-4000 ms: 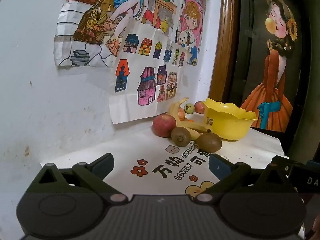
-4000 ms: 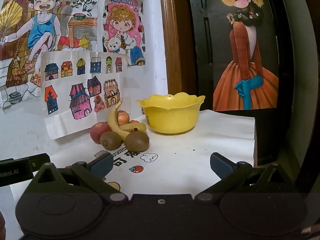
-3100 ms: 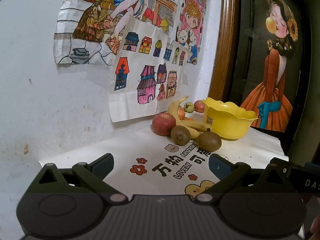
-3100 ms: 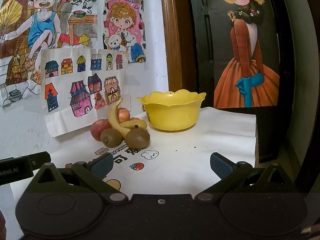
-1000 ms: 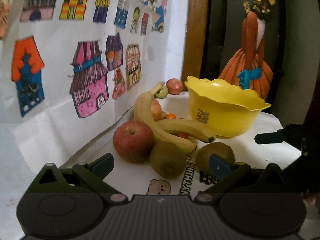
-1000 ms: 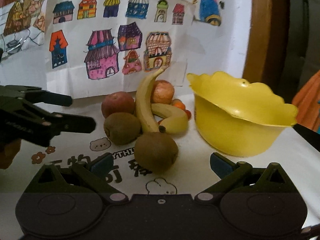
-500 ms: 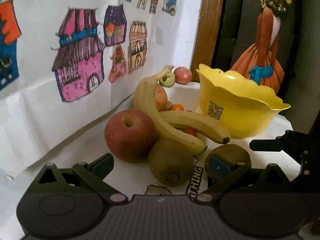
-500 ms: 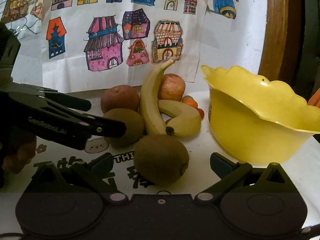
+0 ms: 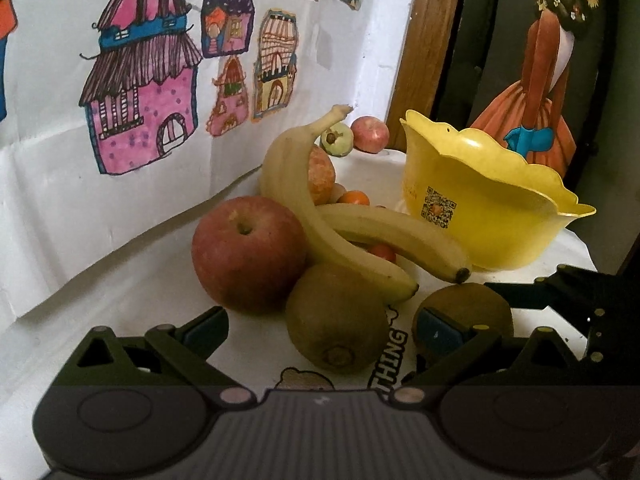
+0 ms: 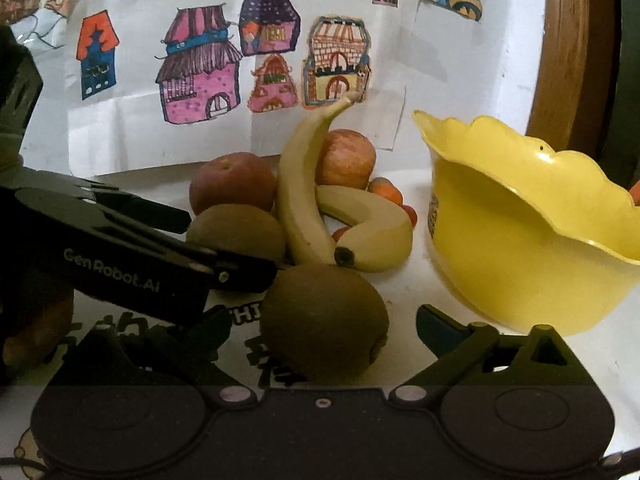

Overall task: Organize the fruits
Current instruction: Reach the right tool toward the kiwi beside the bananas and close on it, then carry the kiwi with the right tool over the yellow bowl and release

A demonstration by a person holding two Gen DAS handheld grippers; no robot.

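Bowl: the yellow bowl [image 10: 532, 240] is sitting at the right of the frame, apparently holding nothing (its floor is hidden).
Fruit: apples, bananas [image 9: 320, 216] and kiwis are all lying on the worktop [image 10: 408, 296].
Left tool [image 9: 320, 330]: gaping wide, framing one kiwi [image 9: 338, 318].
Right tool [image 10: 320, 330]: gaping wide around the other kiwi [image 10: 324, 320], gripping nothing.
Progress: nothing is sorted yet.

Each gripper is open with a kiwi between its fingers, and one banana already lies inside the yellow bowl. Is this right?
Not quite. Both bananas lie on the table beside the yellow bowl, not inside it, as the right wrist view shows. The rest holds: the left gripper and the right gripper are each open with a kiwi between the fingers.
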